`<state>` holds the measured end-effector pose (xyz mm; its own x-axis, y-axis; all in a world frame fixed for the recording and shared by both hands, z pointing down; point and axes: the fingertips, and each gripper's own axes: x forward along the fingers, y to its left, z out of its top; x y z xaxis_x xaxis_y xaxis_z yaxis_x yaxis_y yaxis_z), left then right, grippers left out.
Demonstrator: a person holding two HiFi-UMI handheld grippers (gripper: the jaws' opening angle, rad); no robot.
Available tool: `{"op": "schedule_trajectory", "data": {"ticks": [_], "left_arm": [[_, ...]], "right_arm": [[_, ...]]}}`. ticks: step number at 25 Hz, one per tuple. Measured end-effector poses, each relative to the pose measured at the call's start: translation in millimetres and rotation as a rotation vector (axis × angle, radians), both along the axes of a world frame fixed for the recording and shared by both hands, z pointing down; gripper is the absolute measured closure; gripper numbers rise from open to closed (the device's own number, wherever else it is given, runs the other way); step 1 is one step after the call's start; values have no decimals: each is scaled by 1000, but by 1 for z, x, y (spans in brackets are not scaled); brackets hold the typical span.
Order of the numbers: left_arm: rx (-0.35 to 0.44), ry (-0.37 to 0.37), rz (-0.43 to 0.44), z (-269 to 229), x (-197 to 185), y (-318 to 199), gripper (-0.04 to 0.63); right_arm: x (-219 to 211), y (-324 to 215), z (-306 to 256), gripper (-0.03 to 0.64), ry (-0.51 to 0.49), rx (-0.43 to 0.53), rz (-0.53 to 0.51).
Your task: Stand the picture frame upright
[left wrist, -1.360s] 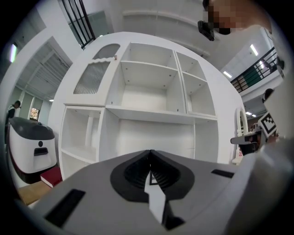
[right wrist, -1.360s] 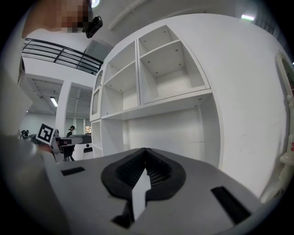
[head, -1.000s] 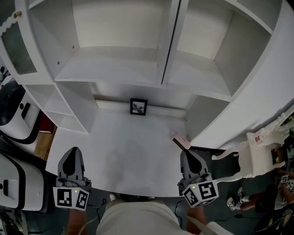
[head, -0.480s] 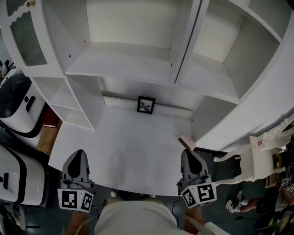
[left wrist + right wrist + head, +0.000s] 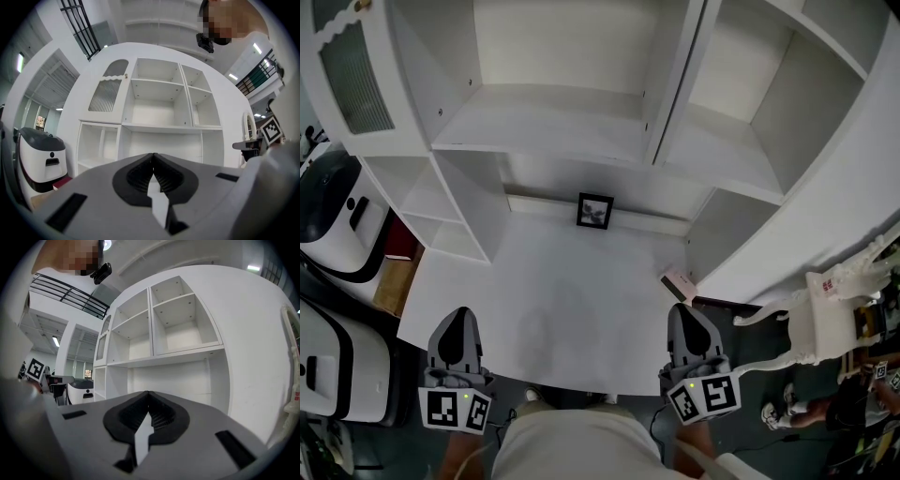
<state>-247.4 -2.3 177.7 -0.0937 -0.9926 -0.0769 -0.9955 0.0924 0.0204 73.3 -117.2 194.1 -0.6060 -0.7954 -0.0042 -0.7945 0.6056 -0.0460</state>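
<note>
The picture frame (image 5: 594, 211) stood at the desk's back, well beyond both grippers; the left gripper (image 5: 456, 330) and right gripper (image 5: 685, 325) were closed, empty.

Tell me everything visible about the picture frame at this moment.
The picture frame is small and square, with a dark border around a greyish picture bearing a pale motif. It sits at the back of the white counter, by the ledge of the back wall, near the middle. From this steep view, whether it lies flat or leans cannot be told. Nothing else touches it.
</note>
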Motion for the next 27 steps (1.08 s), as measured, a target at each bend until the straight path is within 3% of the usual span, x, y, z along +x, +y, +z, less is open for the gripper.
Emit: {"op": "schedule_trajectory", "data": {"ticks": [7,27], "left_arm": [[8,2,25,-3,9,-4,578],[4,36,-9,6,10,-2,577]], "right_arm": [[7,4,4,607,23,-2,18],[2,7,9,607,41,-5,-15]]}}
